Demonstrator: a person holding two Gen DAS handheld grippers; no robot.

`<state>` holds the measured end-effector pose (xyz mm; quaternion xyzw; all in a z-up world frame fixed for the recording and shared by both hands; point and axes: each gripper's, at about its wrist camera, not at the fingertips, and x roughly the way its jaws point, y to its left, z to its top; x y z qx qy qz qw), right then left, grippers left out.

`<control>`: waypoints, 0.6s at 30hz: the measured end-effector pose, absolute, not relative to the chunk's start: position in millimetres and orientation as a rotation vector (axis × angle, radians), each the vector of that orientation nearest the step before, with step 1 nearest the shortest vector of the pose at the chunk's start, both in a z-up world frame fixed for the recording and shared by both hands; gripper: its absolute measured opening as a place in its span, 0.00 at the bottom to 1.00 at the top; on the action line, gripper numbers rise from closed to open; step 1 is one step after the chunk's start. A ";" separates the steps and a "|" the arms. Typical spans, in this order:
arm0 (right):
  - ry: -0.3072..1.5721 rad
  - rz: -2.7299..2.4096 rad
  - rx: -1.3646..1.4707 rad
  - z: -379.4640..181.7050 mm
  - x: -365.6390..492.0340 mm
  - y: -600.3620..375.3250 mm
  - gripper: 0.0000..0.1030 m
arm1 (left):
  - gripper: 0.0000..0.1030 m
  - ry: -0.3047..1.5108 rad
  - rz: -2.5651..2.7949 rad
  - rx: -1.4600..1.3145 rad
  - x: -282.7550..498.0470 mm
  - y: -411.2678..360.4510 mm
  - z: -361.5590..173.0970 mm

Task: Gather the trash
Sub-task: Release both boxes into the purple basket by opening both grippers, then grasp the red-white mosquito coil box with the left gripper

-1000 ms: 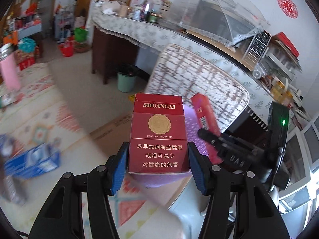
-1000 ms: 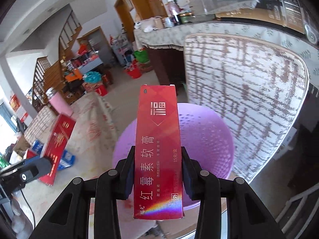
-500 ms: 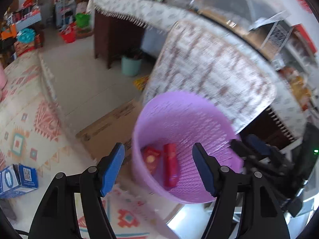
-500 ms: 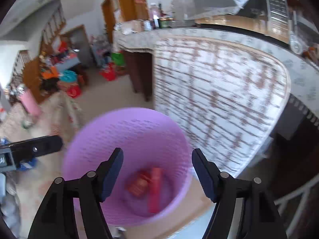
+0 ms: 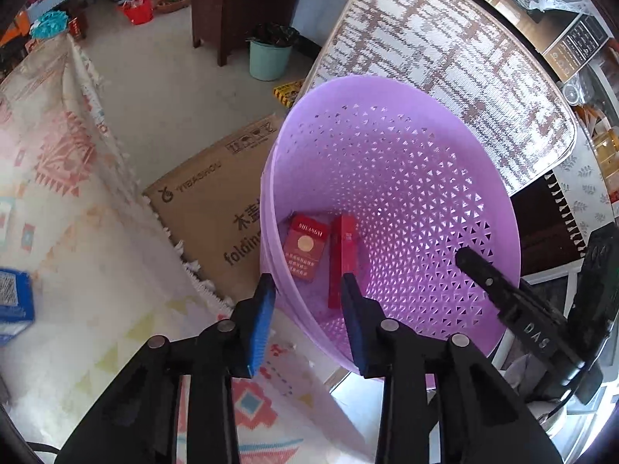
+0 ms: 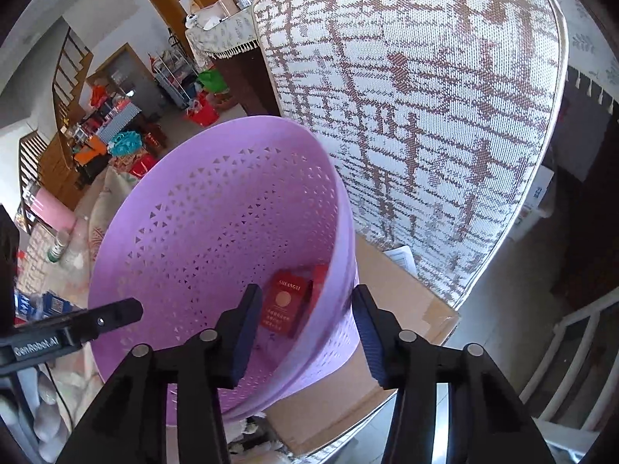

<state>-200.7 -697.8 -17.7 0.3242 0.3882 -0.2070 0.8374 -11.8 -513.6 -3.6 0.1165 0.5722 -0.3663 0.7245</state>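
A purple perforated basket [image 5: 406, 123] stands on the floor, also in the right wrist view [image 6: 201, 201]. At its bottom lie a red cigarette pack [image 5: 303, 247] and a long red box [image 5: 342, 259]; the right wrist view shows the pack [image 6: 284, 303] and a strip of the box [image 6: 319, 276]. My left gripper [image 5: 307, 307] is open and empty over the basket's near rim. My right gripper [image 6: 305, 323] is open and empty over the opposite rim. Each gripper shows in the other's view.
A woven chair back [image 5: 456, 46] stands right behind the basket. A flat cardboard box [image 5: 216, 201] lies on the floor beside it. A patterned cloth [image 5: 58, 178] with a blue box [image 5: 11, 294] is at left. A teal bin [image 5: 269, 60] is farther off.
Both grippers opened and dropped the cigarette pack and the long red box into the basket. Since then both have moved closer over the rim.
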 end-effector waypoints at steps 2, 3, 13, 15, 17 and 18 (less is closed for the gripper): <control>0.823 -0.411 0.716 -16.3 -200.6 -697.0 0.49 | 0.31 1.265 -0.799 0.250 -12.7 -502.7 -1.7; 0.826 -0.398 0.729 -15.6 -201.9 -695.5 0.49 | 0.30 1.264 -0.794 0.241 -13.0 -496.1 0.1; 0.843 -0.378 0.791 -18.6 -201.5 -682.3 0.51 | 0.54 1.193 -0.791 0.209 -18.8 -480.6 22.6; 0.820 -0.420 0.750 -11.3 -206.8 -679.4 0.57 | 0.56 1.160 -0.808 0.204 -27.7 -474.3 32.5; 0.794 -0.454 0.707 -1.5 -213.2 -678.5 0.64 | 0.59 1.114 -0.823 0.210 -37.5 -466.5 46.4; 0.785 -0.466 0.694 2.8 -215.6 -679.3 0.65 | 0.62 1.093 -0.827 0.209 -41.8 -462.6 53.3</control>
